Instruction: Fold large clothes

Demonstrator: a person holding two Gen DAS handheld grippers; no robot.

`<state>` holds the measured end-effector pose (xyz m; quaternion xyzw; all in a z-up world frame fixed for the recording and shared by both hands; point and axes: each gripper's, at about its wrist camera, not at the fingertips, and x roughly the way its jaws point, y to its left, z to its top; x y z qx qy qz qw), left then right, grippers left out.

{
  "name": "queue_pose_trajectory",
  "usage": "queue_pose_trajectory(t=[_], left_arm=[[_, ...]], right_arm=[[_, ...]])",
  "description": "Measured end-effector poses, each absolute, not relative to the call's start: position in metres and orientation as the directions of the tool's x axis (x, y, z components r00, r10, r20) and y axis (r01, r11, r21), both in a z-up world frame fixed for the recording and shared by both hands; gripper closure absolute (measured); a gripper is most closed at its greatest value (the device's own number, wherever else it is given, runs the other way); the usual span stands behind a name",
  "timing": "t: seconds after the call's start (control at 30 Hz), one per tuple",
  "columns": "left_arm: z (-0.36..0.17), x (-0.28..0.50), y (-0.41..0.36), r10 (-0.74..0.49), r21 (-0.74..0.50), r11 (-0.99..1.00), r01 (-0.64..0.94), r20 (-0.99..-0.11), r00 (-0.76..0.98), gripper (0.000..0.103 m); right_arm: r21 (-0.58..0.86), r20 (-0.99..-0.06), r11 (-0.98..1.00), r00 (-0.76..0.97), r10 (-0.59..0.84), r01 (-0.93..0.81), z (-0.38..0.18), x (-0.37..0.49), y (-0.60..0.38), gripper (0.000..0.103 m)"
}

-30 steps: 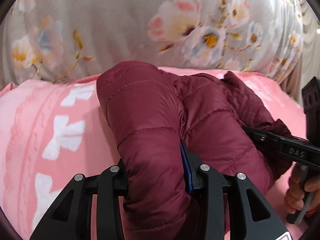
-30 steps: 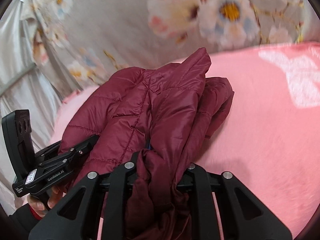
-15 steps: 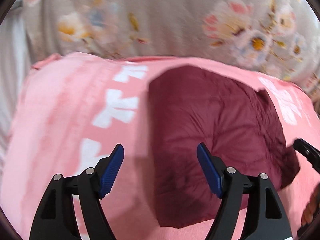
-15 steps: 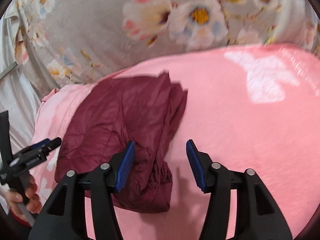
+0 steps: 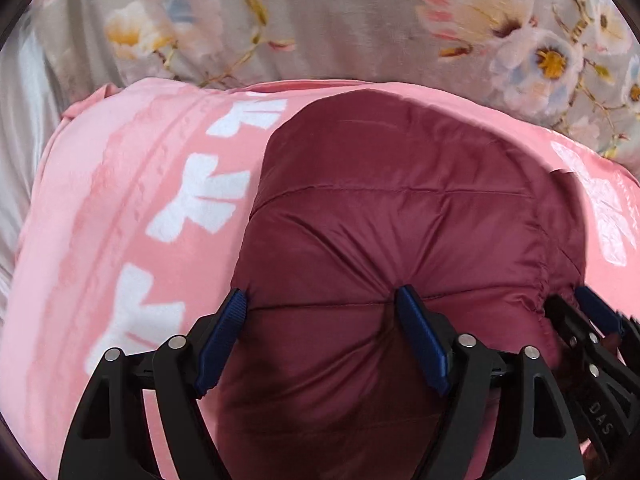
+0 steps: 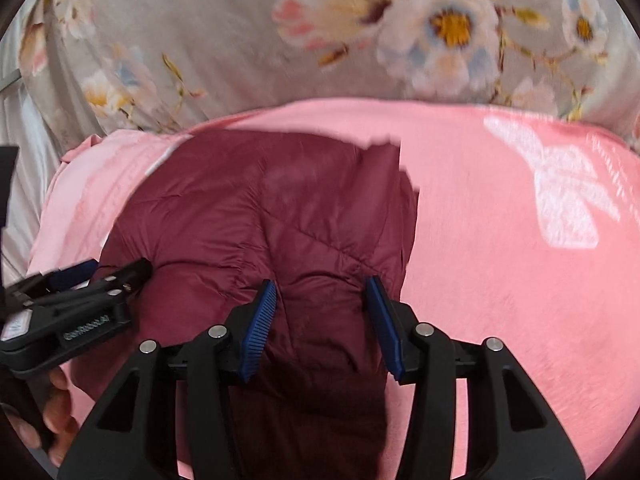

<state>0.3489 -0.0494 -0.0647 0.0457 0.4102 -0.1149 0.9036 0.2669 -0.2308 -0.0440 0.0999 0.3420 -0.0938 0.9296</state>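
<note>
A dark red quilted jacket (image 5: 400, 220) lies folded in a puffy bundle on a pink blanket (image 5: 120, 200). My left gripper (image 5: 322, 332) presses down on its near left part. Its jaws are opening and stand wide, with the jacket's bulge between the blue pads (image 5: 224, 332). In the right wrist view the jacket (image 6: 260, 208) fills the middle. My right gripper (image 6: 322, 324) straddles a fold at its near right edge, jaws closing, not clamped. The right gripper (image 5: 572, 300) touches the jacket's right edge. The left gripper (image 6: 116, 270) rests at its left side.
The pink blanket (image 6: 500, 240) with white bow patterns spreads to the right and left of the jacket. A grey floral fabric (image 5: 340, 20) rises behind it. A hand (image 6: 56, 412) holds the left gripper's handle at the lower left.
A second ago both grippers were shut on the lifted jacket. They let it go onto the blanket, opened, and have since come back down onto the folded bundle.
</note>
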Motion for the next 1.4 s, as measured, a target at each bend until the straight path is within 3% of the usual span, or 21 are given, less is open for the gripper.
queue_pose_trajectory(t=[0.43, 1.0, 1.4], left_arm=[[-0.086, 0.339, -0.055, -0.144, 0.049, 0.971, 0.235, -0.663, 0.735, 0.020], [-0.087, 0.338, -0.056, -0.144, 0.054, 0.971, 0.234, -0.649, 0.747, 0.018], [-0.089, 0.353, -0.053, -0.160, 0.030, 0.970, 0.240, -0.667, 0.728, 0.011]], right_arm=[[0.095, -0.633, 0.958, 0.759, -0.150, 0.269, -0.062, 0.265, -0.227, 0.055], [0.096, -0.633, 0.956, 0.758, -0.155, 0.276, -0.064, 0.264, -0.228, 0.051], [0.063, -0.629, 0.956, 0.755, -0.185, 0.287, -0.065, 0.266, -0.224, 0.050]])
